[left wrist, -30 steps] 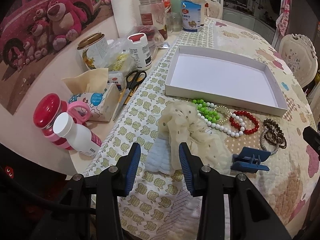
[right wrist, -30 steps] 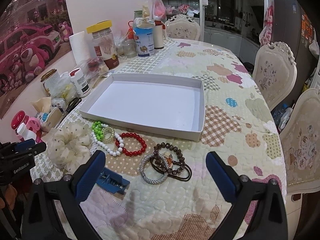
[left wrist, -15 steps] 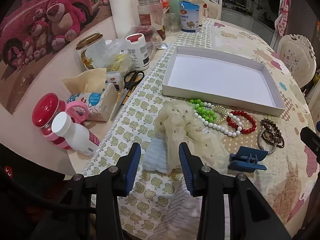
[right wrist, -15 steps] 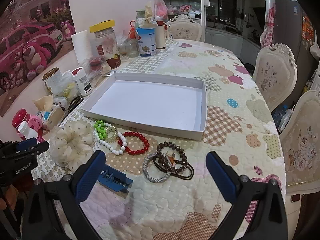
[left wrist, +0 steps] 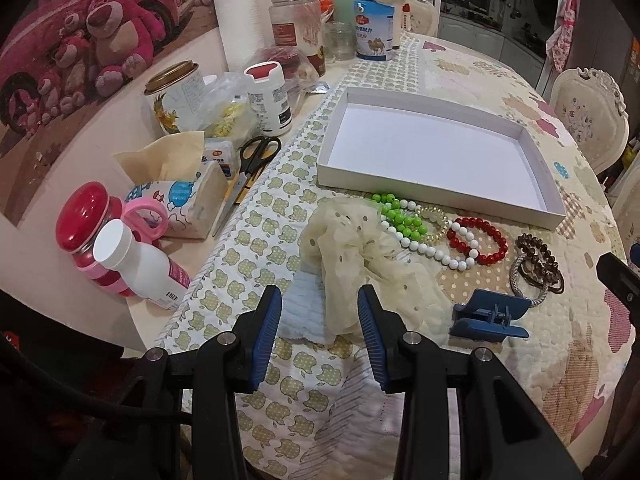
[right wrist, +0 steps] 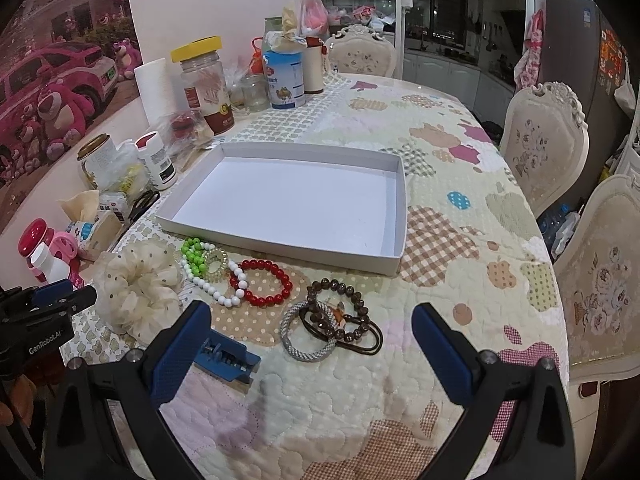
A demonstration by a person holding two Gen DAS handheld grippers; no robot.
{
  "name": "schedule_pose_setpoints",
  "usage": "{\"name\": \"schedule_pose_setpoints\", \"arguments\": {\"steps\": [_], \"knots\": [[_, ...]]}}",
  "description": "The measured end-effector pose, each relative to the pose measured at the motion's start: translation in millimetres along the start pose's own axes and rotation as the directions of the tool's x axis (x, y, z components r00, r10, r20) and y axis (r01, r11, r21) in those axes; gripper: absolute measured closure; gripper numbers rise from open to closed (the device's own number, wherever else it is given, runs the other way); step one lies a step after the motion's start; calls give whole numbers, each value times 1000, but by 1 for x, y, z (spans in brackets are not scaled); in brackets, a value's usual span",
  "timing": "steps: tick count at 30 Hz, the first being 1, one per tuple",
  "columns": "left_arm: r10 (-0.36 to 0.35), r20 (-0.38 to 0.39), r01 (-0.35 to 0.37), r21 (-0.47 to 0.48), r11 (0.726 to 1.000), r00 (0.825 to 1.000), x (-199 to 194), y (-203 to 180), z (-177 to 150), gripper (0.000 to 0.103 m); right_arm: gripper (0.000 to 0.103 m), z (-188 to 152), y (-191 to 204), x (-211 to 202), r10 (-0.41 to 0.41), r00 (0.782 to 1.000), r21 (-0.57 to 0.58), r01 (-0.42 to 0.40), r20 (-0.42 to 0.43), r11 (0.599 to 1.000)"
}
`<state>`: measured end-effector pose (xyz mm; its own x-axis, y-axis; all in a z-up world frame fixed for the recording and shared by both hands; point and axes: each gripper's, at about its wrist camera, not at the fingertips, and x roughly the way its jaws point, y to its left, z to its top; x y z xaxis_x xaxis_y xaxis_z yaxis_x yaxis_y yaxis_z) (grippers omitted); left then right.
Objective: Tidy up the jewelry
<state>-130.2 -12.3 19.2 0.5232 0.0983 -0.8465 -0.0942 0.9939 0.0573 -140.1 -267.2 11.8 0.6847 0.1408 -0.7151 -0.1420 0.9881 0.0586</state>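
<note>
Since the frame a second ago both cameras have drawn slightly nearer the table, so the shallow white cardboard tray point(right wrist: 390, 258) and the jewelry sit a little lower and larger in view; nothing on the quilt has been moved. The left gripper point(left wrist: 318, 314) hovers with its blue-padded jaws partly open and holding nothing, framing the cream polka-dot fabric scrunchie point(left wrist: 360, 256) and the pale blue knitted cloth point(left wrist: 302, 312) under it. The right gripper point(right wrist: 310, 344) stands wide open, also empty, above the grey woven bangle point(right wrist: 306, 336) and the dark brown wooden bead bracelet point(right wrist: 340, 308) that overlaps it. In the right wrist view the jewelry lies along the tray's near wall: the green bead bracelet point(right wrist: 194, 258) at 9 o'clock of the red bead bracelet point(right wrist: 266, 282), with the white bead bracelet point(right wrist: 218, 292) touching both, and the dark blue plastic hair clip point(right wrist: 226, 356) at 7 o'clock of the grey bangle — just beside the right gripper's left finger. Readable writing is scarce: "GenRobot.AI" in white on the left gripper's black body in the right wrist view, and a blue-and-white tin with a camel picture point(right wrist: 286, 80) at 12 o'clock beyond the tray, its characters too small to read.
</note>
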Motion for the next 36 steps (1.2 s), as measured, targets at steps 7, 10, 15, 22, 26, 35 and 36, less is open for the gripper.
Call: {"name": "schedule_pose_setpoints", "arguments": {"steps": [7, 10, 15, 22, 26, 35, 36], "knots": [[-4, -11, 4, -5, 1000, 1000, 3, -1, -2, 64, 1, -2, 1, 2, -2, 1000, -2, 2, -8, 1000], [-3, -12, 3, -5, 1000, 1000, 3, -1, -2, 64, 1, -2, 3, 4, -4, 1000, -8, 3, -14, 1000], [-2, -14, 2, -4, 1000, 1000, 4, -1, -3, 64, 1, -3, 7, 4, 12, 1000, -37, -13, -15, 999], [-1, -24, 1, -10, 1000, 1000, 8, 1, -3, 64, 1, -3, 12, 8, 28, 999, -59, -29, -28, 998], [-1, -24, 0, -10, 1000, 1000, 9, 2, -2, 64, 1, -4, 15, 9, 46, 998, -71, -49, -32, 996], [2, -36, -2, -9, 1000, 999, 13, 1, -2, 64, 1, -6, 18, 14, 74, 996, -83, -78, -51, 993], [2, -37, -3, -9, 1000, 999, 13, 0, -2, 64, 1, -6, 18, 15, 80, 995, -84, -84, -53, 993]]}}
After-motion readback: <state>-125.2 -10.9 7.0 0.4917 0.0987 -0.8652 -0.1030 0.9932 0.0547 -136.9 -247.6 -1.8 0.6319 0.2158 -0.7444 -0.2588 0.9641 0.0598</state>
